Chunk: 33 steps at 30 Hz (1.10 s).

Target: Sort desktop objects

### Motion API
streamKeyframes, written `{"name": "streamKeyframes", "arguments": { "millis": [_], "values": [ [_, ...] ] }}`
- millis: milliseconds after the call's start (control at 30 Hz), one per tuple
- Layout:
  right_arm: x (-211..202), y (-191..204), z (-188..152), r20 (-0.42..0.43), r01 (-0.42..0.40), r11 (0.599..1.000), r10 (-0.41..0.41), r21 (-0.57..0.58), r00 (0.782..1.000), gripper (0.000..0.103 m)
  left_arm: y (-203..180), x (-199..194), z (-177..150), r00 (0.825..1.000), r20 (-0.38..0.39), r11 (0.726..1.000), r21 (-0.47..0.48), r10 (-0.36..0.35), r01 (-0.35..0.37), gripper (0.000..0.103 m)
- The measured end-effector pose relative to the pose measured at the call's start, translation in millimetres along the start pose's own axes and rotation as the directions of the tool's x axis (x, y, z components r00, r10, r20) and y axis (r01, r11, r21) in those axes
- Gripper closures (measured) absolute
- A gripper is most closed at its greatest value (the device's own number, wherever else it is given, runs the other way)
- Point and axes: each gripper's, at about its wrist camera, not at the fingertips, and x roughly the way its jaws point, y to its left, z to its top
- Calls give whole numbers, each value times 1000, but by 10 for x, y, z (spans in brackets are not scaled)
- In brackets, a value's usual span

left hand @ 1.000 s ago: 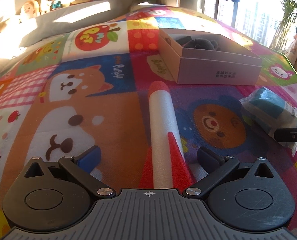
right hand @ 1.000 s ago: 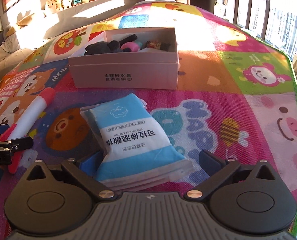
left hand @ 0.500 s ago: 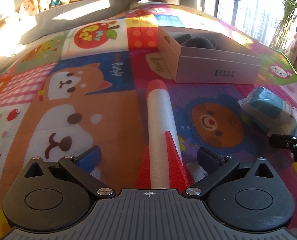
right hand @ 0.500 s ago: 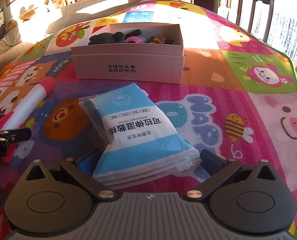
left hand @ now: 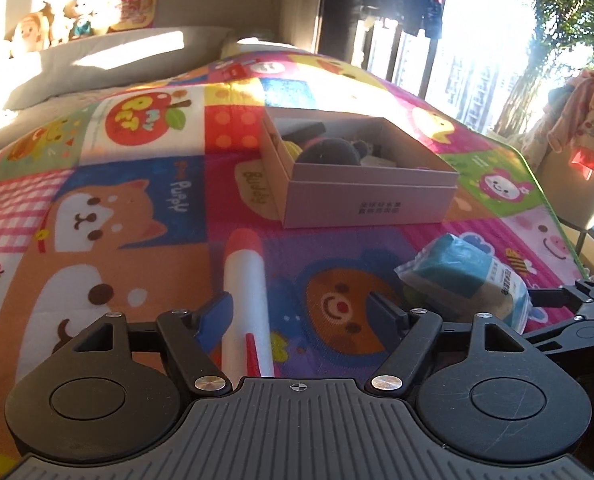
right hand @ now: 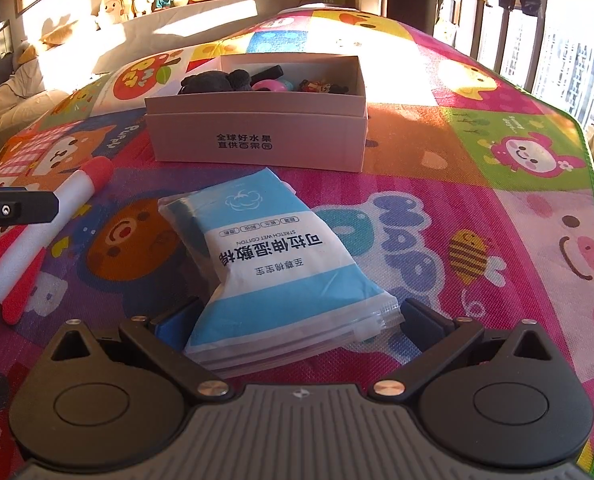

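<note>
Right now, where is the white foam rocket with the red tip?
The white foam rocket lies on the colourful play mat between the left gripper's fingers, short of the pink cardboard box.

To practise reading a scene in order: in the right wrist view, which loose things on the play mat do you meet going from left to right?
Foam rocket → wet cotton pack. The open box lies behind, overlapping the pack's span, so it is left out.
</note>
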Motion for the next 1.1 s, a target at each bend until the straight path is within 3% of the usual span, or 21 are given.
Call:
{"name": "streamKeyframes", "arguments": {
  "millis": [367, 433, 500, 567, 633, 700, 767, 833, 933, 1033, 1100],
  "values": [
    [-1, -3, -1, 3, 0, 1000, 0, 2, 1000, 0, 80, 171, -48, 998, -55, 999, 10, 37, -37, 18],
    [-1, -2, -1, 2, 0, 1000, 0, 2, 1000, 0, 72, 262, -53, 997, -63, 998, 27, 52, -50, 23],
    [-4, -3, -2, 2, 0, 1000, 0, 2, 1000, 0, 78, 342, -56, 995, -75, 998, 37, 59, -56, 41],
    [-5, -3, -2, 2, 1, 1000, -1, 0, 1000, 0, 81, 365, -73, 995, -72, 997, 48, 70, -66, 49],
    [-11, -5, 5, -2, -4, 1000, 4, -7, 1000, 0, 71, 333, -81, 995, -72, 996, 65, 65, -60, 65],
    [-44, -9, 30, -28, -30, 999, 29, -35, 999, 0, 86, 261, -91, 997, -80, 999, 49, 21, -17, 69],
    [-150, -13, 70, -26, -81, 994, 80, -68, 996, 0, 84, 197, -120, 996, -91, 999, 35, -20, 23, 69],
    [-305, -4, 137, 28, -115, 987, 119, -110, 993, 0, 43, 162, -160, 995, -97, 998, 46, -30, 35, 69],
    [-400, 44, 265, 97, -105, 978, 123, -178, 988, 0, -39, 125, -203, 994, -97, 997, 61, -45, 51, 68],
    [-264, 81, 379, 49, -117, 979, 127, -166, 991, 0, -76, 84, -214, 994, -94, 996, 62, -54, 60, 59],
    [-152, 78, 406, -25, -188, 977, 186, -103, 982, 0, -72, 56, -216, 995, -89, 996, 69, -46, 53, 52]
  ]
}}
